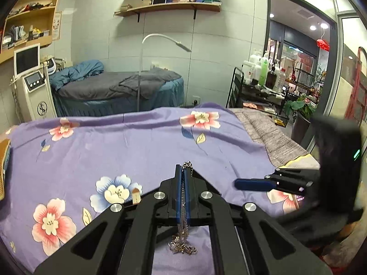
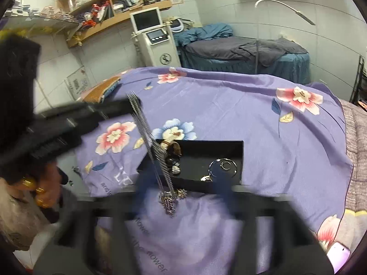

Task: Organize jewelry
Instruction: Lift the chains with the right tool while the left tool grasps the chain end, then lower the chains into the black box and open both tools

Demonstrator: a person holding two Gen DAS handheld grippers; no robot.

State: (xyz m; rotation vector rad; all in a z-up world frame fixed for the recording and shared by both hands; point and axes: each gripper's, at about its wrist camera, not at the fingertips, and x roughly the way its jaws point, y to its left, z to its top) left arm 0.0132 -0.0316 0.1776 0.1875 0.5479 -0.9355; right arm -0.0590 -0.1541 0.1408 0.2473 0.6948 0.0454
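Underneath everything lies a lilac bedsheet printed with pink and blue flowers (image 1: 137, 146), spread over a bed and rumpled into soft folds; in the right wrist view the same sheet shows printed lettering near the bottom. On it rests a flat black rectangular tray (image 2: 206, 151) holding a brown-strapped watch (image 2: 170, 151), a small sparkly silver piece and a thin silver ring-shaped item (image 2: 226, 166).

The left hand-held gripper (image 1: 182, 171) has its blue-padded jaws pressed narrowly together on a silver link chain (image 1: 183, 247); links show above the fingertips, and the rest hangs down in a loose bundle over the sheet. In the right wrist view that chain (image 2: 169, 202) appears as blurred streaks, dangling just in front of the tray's near edge.

The right hand-held gripper (image 2: 181, 188) is heavily motion-blurred in its own view, though its two blue fingers stand well apart, nothing between them.

Behind the bed stand a second bed with grey and teal covers (image 1: 119, 87), a white arched floor lamp (image 1: 160, 41), a white machine with a screen (image 1: 29, 80), wooden wall shelves stacked with boxes (image 1: 169, 4), and a black cart of bottles (image 1: 259, 75) beside a glass doorway.
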